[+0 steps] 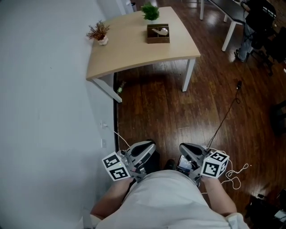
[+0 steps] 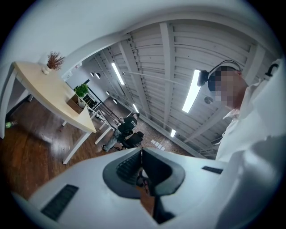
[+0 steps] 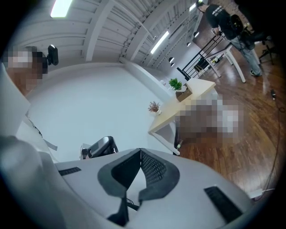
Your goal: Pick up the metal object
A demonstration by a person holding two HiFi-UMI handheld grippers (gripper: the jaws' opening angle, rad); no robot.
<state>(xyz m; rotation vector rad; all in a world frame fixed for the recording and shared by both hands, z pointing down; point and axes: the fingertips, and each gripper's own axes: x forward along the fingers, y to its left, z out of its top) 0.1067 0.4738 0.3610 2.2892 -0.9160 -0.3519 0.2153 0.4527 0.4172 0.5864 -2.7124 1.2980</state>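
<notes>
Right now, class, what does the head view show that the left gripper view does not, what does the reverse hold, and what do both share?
Only the head view shows the right gripper, a dark cable across the floor, and the pale object inside the wooden tray. Only the left gripper view shows the ceiling strip lights and the left gripper with its jaws shut tip to tip on nothing. Both show the light wooden table, its green plant and its dried plant.

Dark wood floor [image 1: 170, 112] open btwn person [image 1: 165, 201] and light curved wooden table [image 1: 129, 53]; black cable [image 1: 225, 114] trails at rt, pale wall [image 1: 44, 112] hems left; brown tray [image 1: 158, 40] walls ring metal object [image 1: 160, 31].
</notes>
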